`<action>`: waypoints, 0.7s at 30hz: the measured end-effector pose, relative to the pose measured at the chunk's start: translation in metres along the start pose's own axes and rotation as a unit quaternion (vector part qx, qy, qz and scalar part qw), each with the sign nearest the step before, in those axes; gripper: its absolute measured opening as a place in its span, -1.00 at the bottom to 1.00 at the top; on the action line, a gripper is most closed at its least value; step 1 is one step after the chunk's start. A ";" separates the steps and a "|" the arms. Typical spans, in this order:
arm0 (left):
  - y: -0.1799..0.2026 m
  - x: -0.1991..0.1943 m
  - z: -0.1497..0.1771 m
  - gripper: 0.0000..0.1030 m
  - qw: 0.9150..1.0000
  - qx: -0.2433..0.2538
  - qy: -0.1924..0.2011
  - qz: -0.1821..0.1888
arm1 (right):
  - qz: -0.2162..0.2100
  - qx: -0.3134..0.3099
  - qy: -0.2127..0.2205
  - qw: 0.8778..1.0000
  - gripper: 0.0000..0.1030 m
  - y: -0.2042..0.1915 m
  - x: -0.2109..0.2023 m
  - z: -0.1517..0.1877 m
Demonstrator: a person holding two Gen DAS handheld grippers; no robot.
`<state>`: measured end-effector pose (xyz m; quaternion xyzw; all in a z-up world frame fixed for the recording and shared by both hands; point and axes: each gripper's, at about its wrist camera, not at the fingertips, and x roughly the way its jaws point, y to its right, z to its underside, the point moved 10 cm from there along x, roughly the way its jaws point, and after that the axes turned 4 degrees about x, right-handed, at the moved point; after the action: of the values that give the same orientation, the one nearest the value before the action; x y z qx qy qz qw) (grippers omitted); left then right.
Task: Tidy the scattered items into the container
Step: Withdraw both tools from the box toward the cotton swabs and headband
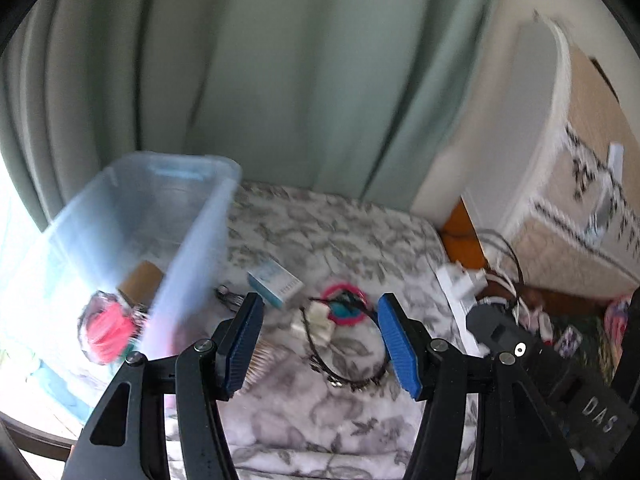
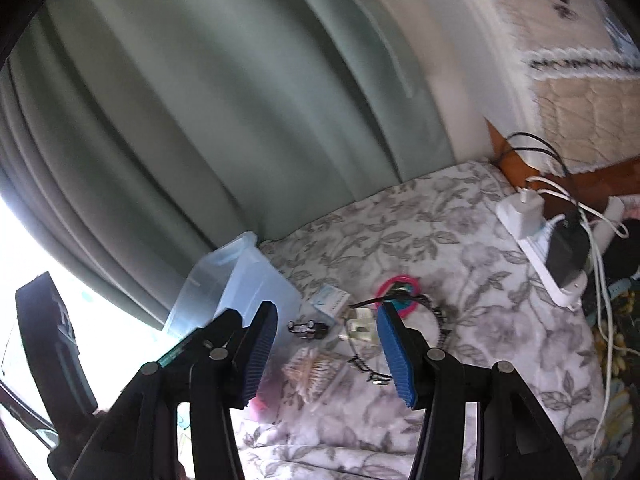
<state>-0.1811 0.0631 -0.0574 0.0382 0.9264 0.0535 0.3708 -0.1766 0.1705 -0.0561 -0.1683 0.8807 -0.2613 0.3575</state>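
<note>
On a bed (image 1: 320, 420) covered in a grey floral sheet, a clear plastic container (image 1: 192, 248) stands at about ten o'clock from the left gripper (image 1: 320, 340), already holding a pink item (image 1: 108, 336) and a brown one (image 1: 140, 282). Moving rightward, a small dark clip (image 1: 229, 296) lies just beside the container wall, then a bundle of cotton swabs (image 1: 262, 360) sits touching the left jaw's inner side, then a small blue-and-white box (image 1: 276, 282) rests at about eleven o'clock, and finally a dark headband (image 1: 344, 352) with a white bow overlaps a pink ring (image 1: 344, 304) at twelve to one o'clock. The left gripper's jaws stand moderately apart and empty, framing the headband, whose arc runs toward and away from the camera. The right gripper (image 2: 326, 350) also holds nothing, its jaws partly spread; the swabs (image 2: 310, 370) lie straight ahead between them, the headband (image 2: 400, 344) by its right jaw. Both hover close, so either could take the swabs or headband; the left seems nearer the container, which favours it for the drop.
</note>
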 end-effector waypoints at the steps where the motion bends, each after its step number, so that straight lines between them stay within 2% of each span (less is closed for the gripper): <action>1: 0.004 0.005 0.003 0.18 1.000 0.005 -0.006 0.005 | 0.002 0.005 0.001 1.000 0.09 0.006 0.000 -0.001; 3: 0.013 0.015 0.010 0.18 1.000 0.009 -0.021 0.021 | 0.005 0.015 0.003 1.000 0.09 0.018 -0.001 -0.002; 5: 0.014 0.020 0.015 0.18 0.999 0.015 -0.026 0.016 | 0.011 0.024 0.002 1.000 0.09 0.029 0.000 -0.001; 14: -0.012 0.052 0.041 0.18 0.997 0.015 -0.057 -0.054 | 0.055 0.056 -0.044 0.996 0.09 0.088 0.036 0.023; 21: -0.026 0.075 0.063 0.18 0.992 0.036 -0.096 -0.079 | 0.072 0.057 -0.098 0.991 0.09 0.109 0.080 0.053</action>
<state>-0.1928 0.0496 -0.1569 -0.0174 0.8881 -0.0129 0.4591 -0.2054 0.2015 -0.1947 -0.1086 0.8352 -0.2667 0.4686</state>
